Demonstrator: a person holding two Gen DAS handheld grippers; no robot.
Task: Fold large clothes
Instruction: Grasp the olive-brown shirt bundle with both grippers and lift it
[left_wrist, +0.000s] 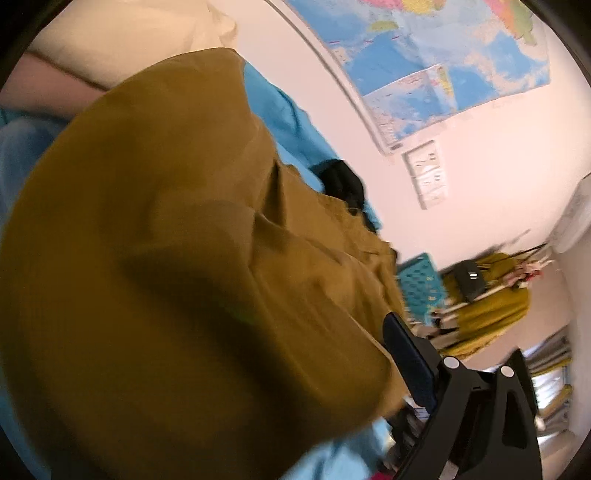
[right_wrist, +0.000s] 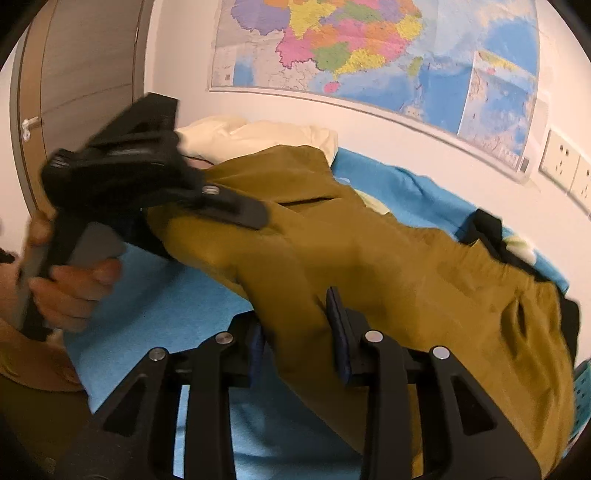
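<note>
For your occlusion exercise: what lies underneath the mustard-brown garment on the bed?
Under the mustard-brown garment a blue sheet shows, with a black item at its far edge. Whatever lies directly beneath the cloth is covered.

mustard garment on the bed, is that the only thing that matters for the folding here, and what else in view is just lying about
Part of the job:
- mustard garment
- left gripper, clamped on the garment
- right gripper, garment between its fingers
- blue bed sheet it is folded on

Just lying about:
- cream pillow
- black cloth
- wall map
- teal basket
</note>
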